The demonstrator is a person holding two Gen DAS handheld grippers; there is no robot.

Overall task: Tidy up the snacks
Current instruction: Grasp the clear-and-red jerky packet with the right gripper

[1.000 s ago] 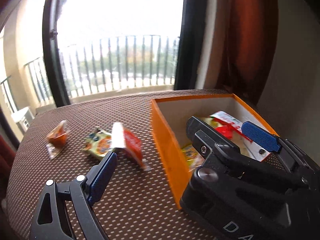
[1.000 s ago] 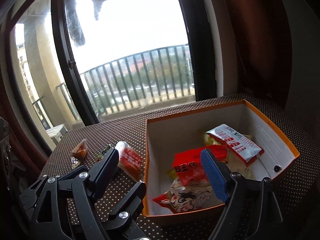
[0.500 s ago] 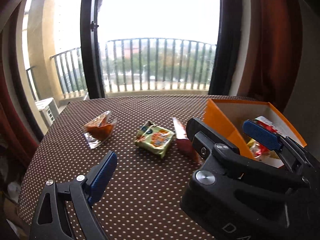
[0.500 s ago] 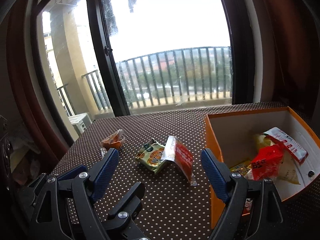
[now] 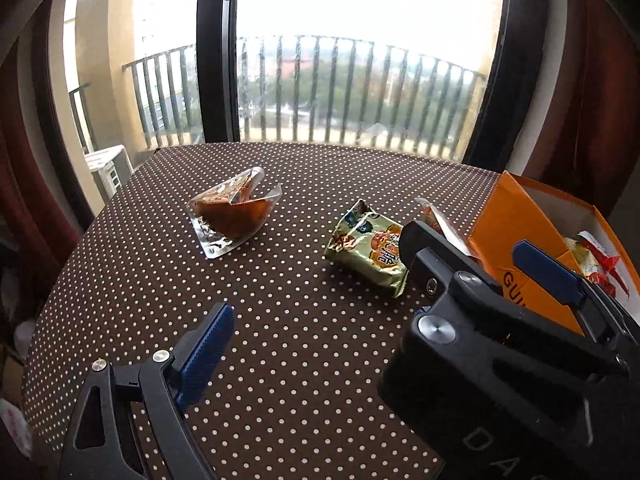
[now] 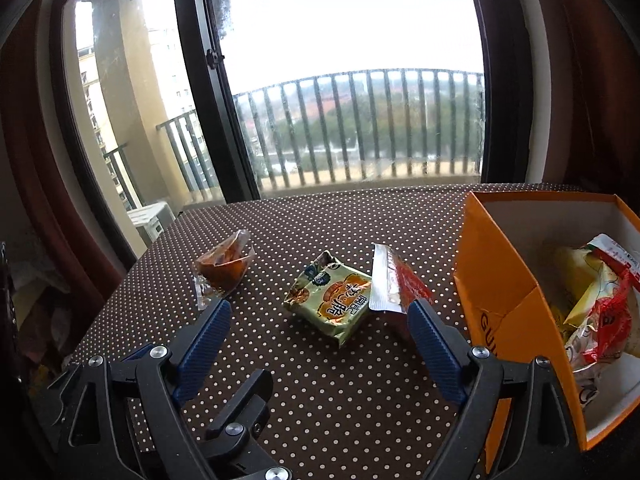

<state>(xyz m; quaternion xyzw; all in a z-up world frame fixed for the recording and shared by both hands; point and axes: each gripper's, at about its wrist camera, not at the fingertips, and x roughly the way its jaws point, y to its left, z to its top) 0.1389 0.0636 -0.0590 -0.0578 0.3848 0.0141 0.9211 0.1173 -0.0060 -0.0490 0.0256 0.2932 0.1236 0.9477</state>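
Right hand-held gripper is opening, empty, left hand-held gripper gaping empty; crinkly green foil snack packet is risking slipping on the dotted brown tabletop.

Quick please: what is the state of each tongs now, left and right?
Left tongs: open, holding nothing.
Right tongs: opening wider, nothing between them.

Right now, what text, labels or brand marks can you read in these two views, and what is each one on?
"GU", cut off by a gripper: orange box, outer wall.
"DA", cut off by the picture's edge: black gripper body, left wrist view.
Chinese characters, not legible enough to quote: green snack packet.
Red-and-silver packet: print unreadable.
Wrappers inside the box: print too blurred.
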